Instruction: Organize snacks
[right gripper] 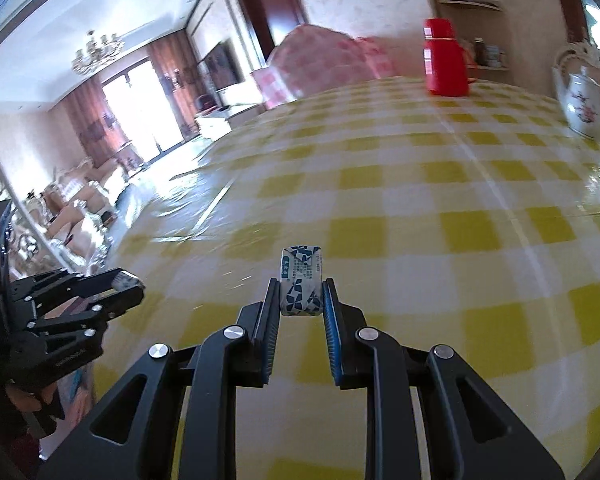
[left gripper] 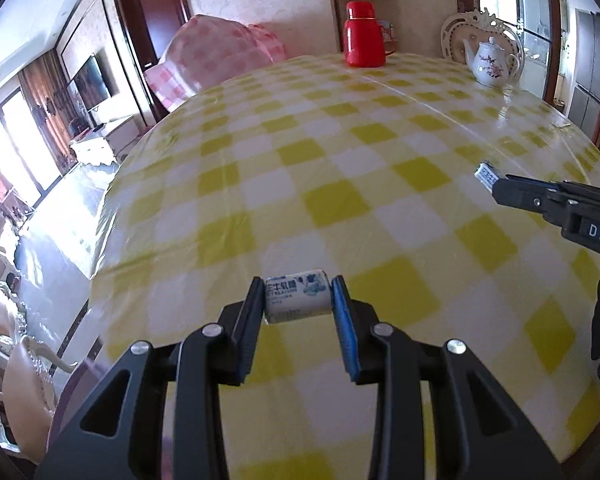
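My left gripper [left gripper: 299,300] is clamped on a white wrapped snack [left gripper: 296,297], held above the near edge of the checked table [left gripper: 340,168]. My right gripper [right gripper: 302,298] is clamped on a blue-patterned snack [right gripper: 301,280], also over the near side. At the far edge stand a red flask [left gripper: 362,36] and a white teapot [left gripper: 492,63].

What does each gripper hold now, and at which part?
The left gripper holds a white snack packet by its two short ends. The right gripper holds a blue-patterned snack packet by the long sides of its near half.
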`<move>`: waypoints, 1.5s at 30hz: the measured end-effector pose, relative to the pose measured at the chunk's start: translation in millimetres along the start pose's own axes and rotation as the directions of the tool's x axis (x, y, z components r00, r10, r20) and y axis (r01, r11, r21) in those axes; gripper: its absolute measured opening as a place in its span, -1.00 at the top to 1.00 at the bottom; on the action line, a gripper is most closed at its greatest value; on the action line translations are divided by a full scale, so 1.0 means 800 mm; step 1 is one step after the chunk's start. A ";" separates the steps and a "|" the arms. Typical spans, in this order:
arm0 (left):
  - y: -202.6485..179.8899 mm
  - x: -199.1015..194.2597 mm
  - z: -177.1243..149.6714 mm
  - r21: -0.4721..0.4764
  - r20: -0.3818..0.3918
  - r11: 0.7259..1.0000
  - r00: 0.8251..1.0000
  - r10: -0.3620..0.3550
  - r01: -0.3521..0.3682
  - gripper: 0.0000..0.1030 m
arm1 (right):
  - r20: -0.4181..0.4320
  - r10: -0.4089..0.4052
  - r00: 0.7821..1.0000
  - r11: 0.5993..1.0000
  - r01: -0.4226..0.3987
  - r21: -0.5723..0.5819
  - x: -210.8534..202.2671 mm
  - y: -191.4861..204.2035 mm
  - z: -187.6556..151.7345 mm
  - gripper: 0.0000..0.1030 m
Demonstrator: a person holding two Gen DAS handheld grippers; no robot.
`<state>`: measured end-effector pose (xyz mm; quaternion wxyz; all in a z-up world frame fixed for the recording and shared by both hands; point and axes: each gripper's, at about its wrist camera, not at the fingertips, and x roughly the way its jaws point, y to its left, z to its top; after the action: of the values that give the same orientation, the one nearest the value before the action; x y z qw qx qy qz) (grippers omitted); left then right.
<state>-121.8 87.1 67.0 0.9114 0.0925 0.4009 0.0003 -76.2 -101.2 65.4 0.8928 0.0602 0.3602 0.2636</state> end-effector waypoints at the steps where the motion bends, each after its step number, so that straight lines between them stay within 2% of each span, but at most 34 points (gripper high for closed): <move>1: 0.006 -0.005 -0.007 -0.003 0.002 1.000 1.000 0.002 -0.002 0.33 | -0.006 0.013 1.000 1.000 -0.013 -0.011 0.000 0.012 -0.004 0.59; 10: 0.063 -0.058 -0.080 -0.047 0.015 0.998 0.999 0.036 -0.035 0.33 | -0.059 0.115 0.992 0.978 -0.123 -0.170 -0.011 0.147 -0.041 0.59; 15: 0.104 -0.093 -0.137 -0.066 0.001 0.996 0.999 0.054 -0.054 0.33 | -0.121 0.175 0.977 0.930 -0.205 -0.306 -0.023 0.240 -0.076 0.59; 20: 0.172 -0.123 -0.175 -0.156 -0.006 0.984 0.996 0.088 -0.088 0.33 | -0.183 0.220 0.958 0.870 -0.278 -0.408 -0.025 0.313 -0.106 0.59; 24: 0.202 -0.133 -0.181 -0.200 0.004 0.974 0.994 0.106 -0.103 0.33 | -0.225 0.223 0.948 0.845 -0.303 -0.440 -0.015 0.343 -0.120 0.59; 32: 0.223 -0.136 -0.190 -0.236 -0.021 0.968 0.996 0.087 -0.089 0.31 | -0.317 0.231 0.920 0.793 -0.367 -0.487 0.001 0.374 -0.150 0.58; 33: 0.226 -0.137 -0.190 -0.252 -0.015 0.965 0.998 0.066 -0.068 0.14 | -0.326 0.243 0.914 0.782 -0.383 -0.492 0.002 0.378 -0.151 0.50; 34: 0.231 -0.139 -0.188 -0.279 -0.001 0.959 0.999 0.038 -0.037 -0.13 | -0.329 0.247 0.911 0.774 -0.390 -0.499 0.001 0.381 -0.153 0.22; 35: 0.234 -0.143 -0.188 -0.300 0.020 0.954 1.000 0.019 -0.012 -0.80 | -0.323 0.246 0.914 0.768 -0.387 -0.510 -0.002 0.383 -0.153 0.03; 36: 0.237 -0.150 -0.186 -0.315 0.058 0.949 0.998 0.008 0.010 -0.97 | -0.306 0.245 0.920 0.769 -0.376 -0.517 -0.005 0.383 -0.153 -0.38; 37: 0.239 -0.158 -0.184 -0.324 0.091 0.946 0.996 0.016 0.015 -0.97 | -0.282 0.242 0.928 0.773 -0.360 -0.522 -0.010 0.383 -0.151 -0.61; 38: 0.239 -0.163 -0.184 -0.328 0.108 0.945 0.994 0.023 0.014 -0.97 | -0.261 0.237 0.936 0.781 -0.343 -0.522 -0.015 0.380 -0.148 -0.67; 42: 0.241 -0.190 -0.175 -0.350 0.171 0.937 0.984 0.056 0.007 -0.97 | -0.277 0.224 0.934 0.813 -0.336 -0.476 -0.023 0.371 -0.138 -0.70; 43: 0.242 -0.195 -0.174 -0.368 0.172 0.930 0.982 0.082 -0.013 -0.97 | -0.298 0.222 0.928 0.825 -0.342 -0.449 -0.022 0.370 -0.135 -0.70; 45: 0.244 -0.201 -0.173 -0.428 0.109 0.897 0.979 0.171 -0.110 -0.97 | -0.336 0.225 0.914 0.848 -0.354 -0.394 -0.016 0.365 -0.128 -0.70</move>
<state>-317.9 290.5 125.7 0.9339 -0.0773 0.3171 0.1458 -277.9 133.4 84.8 0.7723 -0.1299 0.3979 0.4779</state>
